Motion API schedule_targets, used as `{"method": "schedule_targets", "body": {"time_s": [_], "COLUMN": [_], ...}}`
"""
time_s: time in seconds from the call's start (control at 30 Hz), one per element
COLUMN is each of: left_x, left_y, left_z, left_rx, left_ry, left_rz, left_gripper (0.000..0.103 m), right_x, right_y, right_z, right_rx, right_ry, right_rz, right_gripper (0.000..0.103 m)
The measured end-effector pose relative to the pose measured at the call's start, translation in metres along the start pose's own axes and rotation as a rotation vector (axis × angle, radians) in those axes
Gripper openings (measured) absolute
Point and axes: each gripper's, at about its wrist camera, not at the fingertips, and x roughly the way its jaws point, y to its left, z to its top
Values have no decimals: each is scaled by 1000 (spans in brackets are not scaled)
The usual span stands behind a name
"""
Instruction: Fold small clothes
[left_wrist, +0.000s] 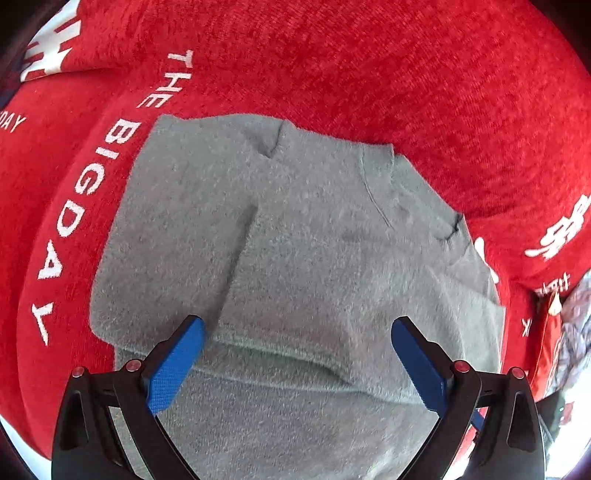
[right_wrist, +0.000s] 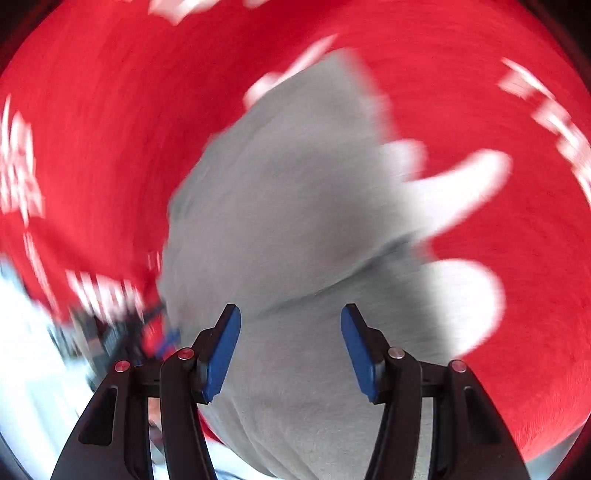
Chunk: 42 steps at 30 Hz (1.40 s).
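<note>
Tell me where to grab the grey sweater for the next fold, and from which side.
Probably the folded hem edge of the grey sweater nearest the left gripper, taken from above. There the layers stack into a raised lip, and the open jaws already straddle it. The right gripper is open too, its view blurred.

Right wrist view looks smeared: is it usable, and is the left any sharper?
Right wrist view: heavy motion blur smears the grey garment and red cloth; only the right claw is crisp. Left wrist view: sharp, garment folds and lettering readable, fisheye bending at edges.
</note>
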Motion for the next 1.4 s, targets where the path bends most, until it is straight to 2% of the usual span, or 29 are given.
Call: {"method": "schedule_targets", "body": {"time_s": [0.03,0.1,0.13,0.17,0.2,0.27,0.37,0.47,0.53,0.6,0.7,0.8,0.87,0.97,1.07,1.1,1.13,1.17,1.23,1.33,1.4], "left_x": [1,2,1,0,-1,-11,-18,-7,-10,-17,-28,-36,-36,-32,-32,-33,-33,-32,-27,-11,-2], "left_y": [0,0,1,3,4,3,-2,4,6,5,6,5,4,-2,-11,-14,-17,-20,-25,-25,-20], "left_z": [3,5,6,7,7,5,-7,-19,-21,-20,-17,-18,-18,-18,-20,-21,-21,-22,-23,-22,-22], "left_rx": [-5,-2,1,6,3,24,103,125,135,146,185,206,210,211,217,224,232,249,275,294,290], "left_ry": [-7,-11,-15,-12,-3,-38,-60,-28,-46,-67,-85,-95,-85,-77,-89,-91,-91,-91,-85,-69,-58], "left_rz": [11,49,56,47,28,22,60,94,103,162,244,256,245,247,227,224,222,223,242,279,300], "left_gripper": [91,58,44,17,15,15,16,16,16,16,16,17,17,17,17,17,17,17,17,17,17], "right_x": [-3,-1,1,1,0,-7,-10,0,3,0,-21,-37,-37,-25,-3,1,5,8,3,3,12], "right_y": [-8,-22,-25,-23,-18,-2,12,-8,-20,-13,2,3,-2,-11,-13,-9,-3,7,31,40,34], "right_z": [5,13,16,19,21,25,25,31,34,34,28,35,51,72,80,79,76,72,67,66,67], "right_rx": [55,164,194,184,151,40,-105,-121,-107,-133,-230,-225,-174,-124,-111,-122,-149,-206,-337,-407,-430], "right_ry": [-29,-66,-74,-73,-69,-71,-58,-8,22,44,42,-1,-34,-27,47,73,96,107,63,27,51], "right_rz": [28,100,125,114,90,63,-9,-67,-49,-63,-84,-44,-49,-45,-48,-37,-32,-61,-153,-233,-306], "right_gripper": [61,60,48,15,7,7,6,7,6,8,16,20,39,41,41,40,28,9,9,9,9]}}
